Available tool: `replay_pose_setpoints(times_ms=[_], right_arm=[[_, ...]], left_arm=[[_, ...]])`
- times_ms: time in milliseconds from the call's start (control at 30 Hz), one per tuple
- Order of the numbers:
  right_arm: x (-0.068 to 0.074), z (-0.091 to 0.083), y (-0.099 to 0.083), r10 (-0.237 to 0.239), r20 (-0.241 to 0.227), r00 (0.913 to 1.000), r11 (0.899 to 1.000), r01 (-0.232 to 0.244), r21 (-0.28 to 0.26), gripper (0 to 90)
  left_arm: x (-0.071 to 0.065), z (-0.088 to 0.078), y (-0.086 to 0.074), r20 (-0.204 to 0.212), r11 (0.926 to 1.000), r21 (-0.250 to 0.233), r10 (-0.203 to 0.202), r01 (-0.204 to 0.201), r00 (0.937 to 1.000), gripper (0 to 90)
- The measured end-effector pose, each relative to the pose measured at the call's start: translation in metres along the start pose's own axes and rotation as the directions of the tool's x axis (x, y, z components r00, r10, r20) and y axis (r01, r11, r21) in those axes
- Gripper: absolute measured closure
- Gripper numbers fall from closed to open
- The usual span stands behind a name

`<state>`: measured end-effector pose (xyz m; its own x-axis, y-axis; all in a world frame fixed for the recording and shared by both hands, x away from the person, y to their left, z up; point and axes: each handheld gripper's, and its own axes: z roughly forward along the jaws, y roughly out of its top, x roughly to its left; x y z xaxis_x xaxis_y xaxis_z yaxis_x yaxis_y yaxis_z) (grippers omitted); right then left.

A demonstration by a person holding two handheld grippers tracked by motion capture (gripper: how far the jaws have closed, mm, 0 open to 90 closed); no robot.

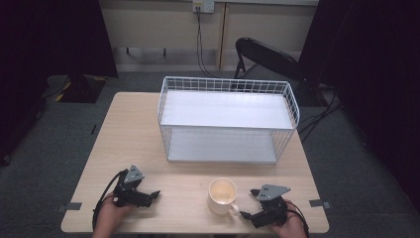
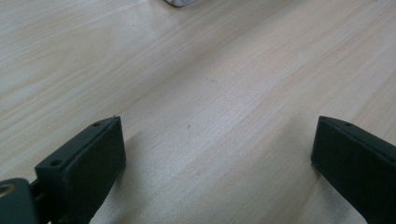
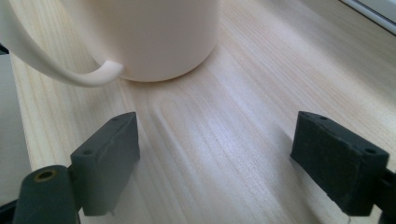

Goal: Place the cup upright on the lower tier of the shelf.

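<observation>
A cream mug (image 1: 222, 195) stands upright on the wooden table (image 1: 178, 183) near its front edge, handle turned toward the right hand. In the right gripper view the mug (image 3: 159, 37) is close ahead, handle (image 3: 60, 70) curving at the left. My right gripper (image 1: 250, 203) rests just right of the mug, jaws wide apart (image 3: 215, 158) with only bare wood between them. At the front left my left gripper (image 1: 151, 196) lies on the table, open (image 2: 217, 154), empty and pointing toward the mug, whose base (image 2: 180, 2) peeks in at the top edge.
A white wire rack (image 1: 228, 119) with two shelves stands behind the mug at the table's middle. A black folding chair (image 1: 267, 57) sits beyond the table. Tape marks (image 1: 319, 203) lie at the front corners.
</observation>
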<state>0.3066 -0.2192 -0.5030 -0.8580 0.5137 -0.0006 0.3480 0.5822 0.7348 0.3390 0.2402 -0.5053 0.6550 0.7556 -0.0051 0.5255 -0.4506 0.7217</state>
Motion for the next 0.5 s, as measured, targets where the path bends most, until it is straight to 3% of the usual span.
replay_pose_setpoints(times_ms=[433, 500], right_arm=[[0.0018, -0.0004, -0.0002, 0.020, 0.020, 0.9996, 1.000, -0.020, 0.001, 14.4], [0.0020, -0.0018, 0.0025, 0.029, 0.028, 0.9992, 0.999, -0.030, 0.029, 16.3]], left_arm=[[-0.0003, 0.0003, 0.0001, 0.004, 1.0000, 0.001, -0.002, 0.002, 1.0000, 1.8], [-0.0003, 0.0004, 0.0001, 0.004, 1.0000, 0.001, -0.003, 0.003, 1.0000, 1.8]])
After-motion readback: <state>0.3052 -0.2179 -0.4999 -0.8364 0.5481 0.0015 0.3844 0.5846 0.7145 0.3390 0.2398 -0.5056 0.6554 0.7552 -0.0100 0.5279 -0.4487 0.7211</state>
